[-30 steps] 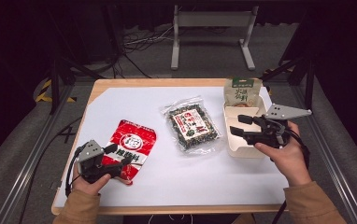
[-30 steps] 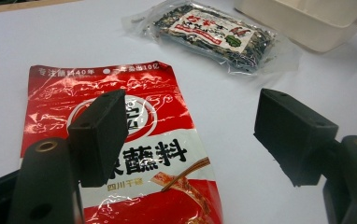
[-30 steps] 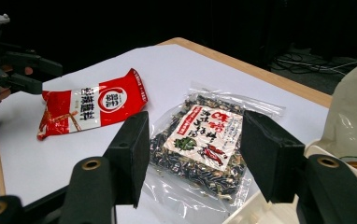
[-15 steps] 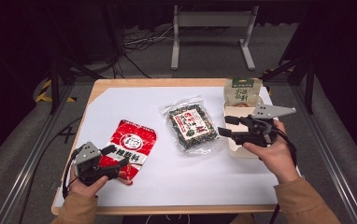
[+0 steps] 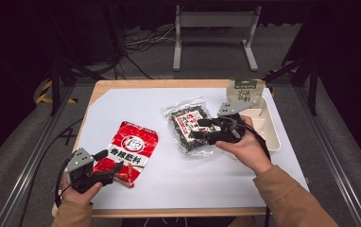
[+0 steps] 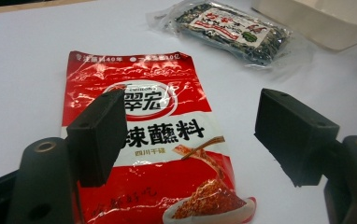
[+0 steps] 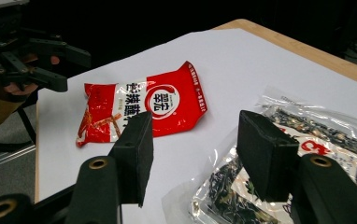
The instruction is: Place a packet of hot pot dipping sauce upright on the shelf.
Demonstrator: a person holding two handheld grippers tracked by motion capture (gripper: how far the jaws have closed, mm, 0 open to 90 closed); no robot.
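The left claw (image 5: 110,163) is spread wide and pinches nothing. It has hardly moved in the last second. The red bag (image 5: 129,150) lies flat on the tabletop (image 5: 122,101) right under its tips and stretches away from it. Its long side runs along the way the claw points, with its torn top at the far end.

The right claw (image 5: 198,128) has moved a lot. A second ago it hung over the tray (image 5: 273,137); now it has slid left, and its tips are over the near edge of the clear bag (image 5: 188,124) of dark bits. Its jaws closed a little but are spread, with nothing between them. I think it wants to grab that bag next. The clear bag lies flat under this claw, its long side running nearly crosswise to it.
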